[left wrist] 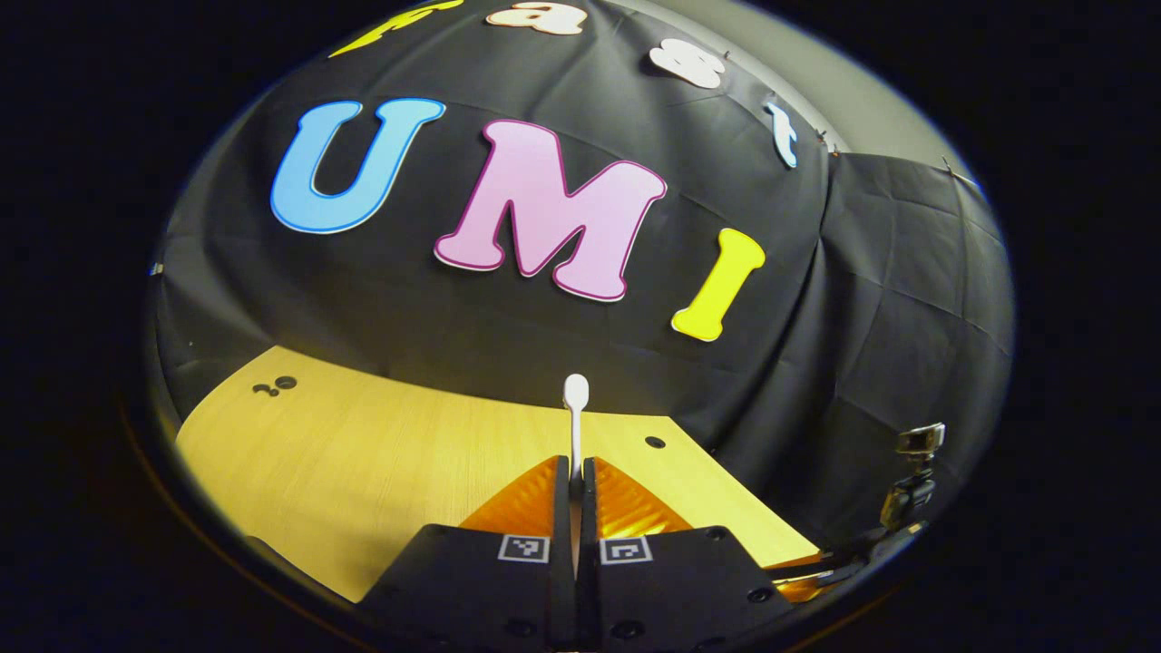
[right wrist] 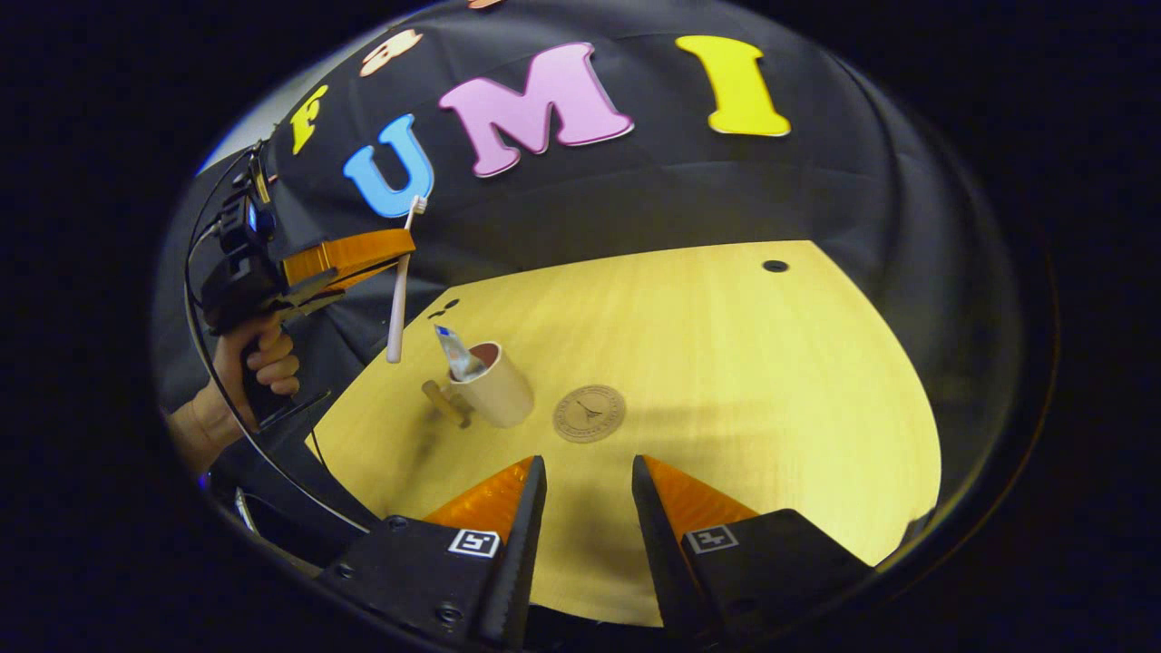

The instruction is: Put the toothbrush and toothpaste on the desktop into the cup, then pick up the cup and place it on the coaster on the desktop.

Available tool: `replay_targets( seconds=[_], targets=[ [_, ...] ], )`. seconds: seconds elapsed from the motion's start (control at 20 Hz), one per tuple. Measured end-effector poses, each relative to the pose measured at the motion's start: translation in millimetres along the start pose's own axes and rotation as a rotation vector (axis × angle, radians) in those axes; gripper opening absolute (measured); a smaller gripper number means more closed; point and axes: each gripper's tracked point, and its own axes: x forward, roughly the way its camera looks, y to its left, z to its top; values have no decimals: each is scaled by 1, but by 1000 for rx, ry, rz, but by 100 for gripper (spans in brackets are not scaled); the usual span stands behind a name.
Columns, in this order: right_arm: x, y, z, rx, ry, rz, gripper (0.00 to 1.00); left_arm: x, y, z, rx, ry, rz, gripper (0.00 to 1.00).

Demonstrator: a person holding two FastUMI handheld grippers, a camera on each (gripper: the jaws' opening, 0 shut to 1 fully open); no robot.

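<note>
Above the desk [right wrist: 726, 363], my left tool [left wrist: 575, 472] is clamped on the brush [left wrist: 576, 399]; my right tool [right wrist: 588, 472] stands apart. Paste [right wrist: 456, 354] sits in the cup [right wrist: 494, 385] beside the coaster [right wrist: 590, 414]. I should lower the brush handle-first, steadily.

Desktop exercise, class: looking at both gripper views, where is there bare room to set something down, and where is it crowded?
Free: the wide stretch of desktop right of the coaster, out to the hole near the wall. Crowded: the left part, where the cup holding the toothpaste stands beside the coaster, with the left gripper holding the toothbrush above it.
</note>
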Motion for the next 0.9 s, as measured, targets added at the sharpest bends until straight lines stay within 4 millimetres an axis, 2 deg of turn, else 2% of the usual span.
replay_targets(
  seconds=[0.2,0.4,0.5,0.65,0.9],
  targets=[
    [-28,-25,-3,47,-36,-111,59,29,8,5,28,-32,-34,6],
    [-48,-34,-16,78,-41,-182,59,51,20,12,31,-61,-41,6],
    [-51,-30,-26,86,-37,-202,59,62,31,4,32,-60,-31,6],
    [-56,-26,-29,80,-24,-225,59,75,49,-14,47,-37,0,6],
    [-63,-24,-37,78,0,-256,59,80,62,-42,23,-8,21,6]
  ],
)
